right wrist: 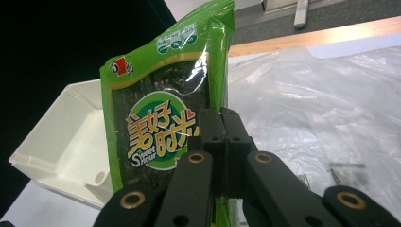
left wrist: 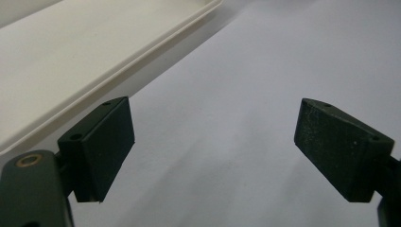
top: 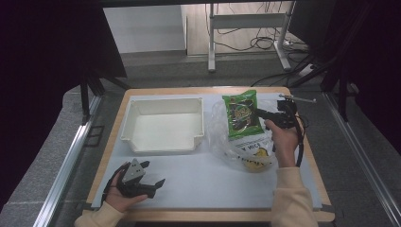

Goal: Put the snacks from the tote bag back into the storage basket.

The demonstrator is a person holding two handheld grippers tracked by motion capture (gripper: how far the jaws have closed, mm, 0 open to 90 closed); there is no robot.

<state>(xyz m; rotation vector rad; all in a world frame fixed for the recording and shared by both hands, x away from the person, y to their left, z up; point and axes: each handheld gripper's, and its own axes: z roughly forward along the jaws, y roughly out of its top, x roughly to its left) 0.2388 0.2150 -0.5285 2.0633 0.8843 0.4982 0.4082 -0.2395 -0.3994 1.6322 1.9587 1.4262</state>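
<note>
A green snack packet (top: 242, 113) with a round logo is held above a clear plastic bag (top: 227, 142) at the right of the table. My right gripper (top: 261, 113) is shut on the packet's right edge; in the right gripper view the packet (right wrist: 161, 118) stands upright in front of the closed jaws (right wrist: 221, 137). A white tray (top: 163, 124) sits at the back left. My left gripper (top: 153, 174) rests low at the front left, open, with nothing between its pads (left wrist: 101, 146); the tray's rim (left wrist: 118, 71) runs along its left.
A yellow packet (top: 254, 158) lies inside the clear bag near the person's right wrist. A white mat (top: 203, 182) covers the wooden table. A desk frame and cables (top: 255, 42) stand on the floor beyond the table's far edge.
</note>
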